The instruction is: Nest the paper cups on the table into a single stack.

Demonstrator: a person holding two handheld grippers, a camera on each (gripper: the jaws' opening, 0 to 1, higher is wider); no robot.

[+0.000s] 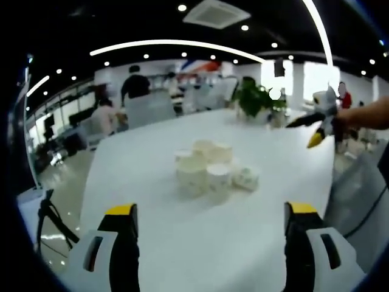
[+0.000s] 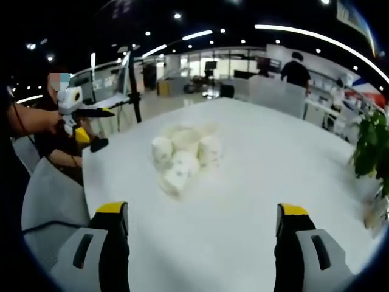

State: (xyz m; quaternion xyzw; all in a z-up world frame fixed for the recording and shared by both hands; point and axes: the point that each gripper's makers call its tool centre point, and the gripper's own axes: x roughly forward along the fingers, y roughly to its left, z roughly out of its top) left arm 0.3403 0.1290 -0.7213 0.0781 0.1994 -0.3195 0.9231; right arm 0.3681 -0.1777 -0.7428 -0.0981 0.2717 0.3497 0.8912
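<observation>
Several white paper cups (image 1: 208, 168) sit clustered mid-bench (image 1: 182, 243), one tipped on its side; no writing on them is legible. Left gripper (image 1: 209, 243) and right gripper (image 2: 203, 240) hover short of them, jaws apart and empty.

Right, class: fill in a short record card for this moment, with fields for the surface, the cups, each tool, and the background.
surface: white table
cups: loose cluster of white paper cups mid-table, not yet one stack; at least one lies on its side
left tool: open, holding nothing, short of the cups
right tool: open, holding nothing, short of the cups
background: potted plant at the table's far edge; people in an open office
</observation>
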